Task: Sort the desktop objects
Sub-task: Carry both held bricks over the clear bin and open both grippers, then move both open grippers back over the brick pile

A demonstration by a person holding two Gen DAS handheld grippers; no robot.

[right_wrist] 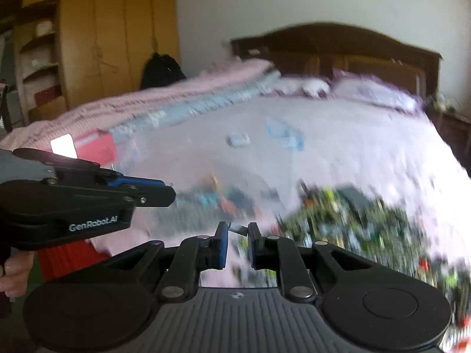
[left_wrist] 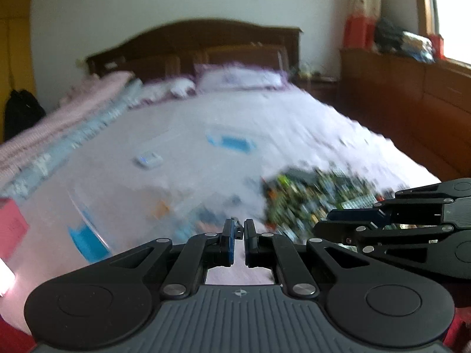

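Both views are motion-blurred. My left gripper (left_wrist: 239, 229) is held above the near end of a bed, its jaws nearly closed with a thin gap and nothing clearly between them. My right gripper (right_wrist: 237, 231) has a slightly wider gap; a small pale thing sits at its fingertips, too blurred to identify. A patch of small multicoloured objects (left_wrist: 318, 203) lies on the bedspread at the near right and shows in the right wrist view (right_wrist: 368, 223) too. Small loose items (right_wrist: 223, 197) lie left of it. Each gripper shows in the other's view, the right (left_wrist: 332, 220) and the left (right_wrist: 170, 191).
A clear box with a blue lid (left_wrist: 229, 142) and a small white device (left_wrist: 148, 160) lie mid-bed. A blue-and-clear container (left_wrist: 86, 235) and a red box (left_wrist: 11, 229) are near left. Folded pink bedding (left_wrist: 59, 123) runs along the left. A wooden cabinet (left_wrist: 412, 97) stands right.
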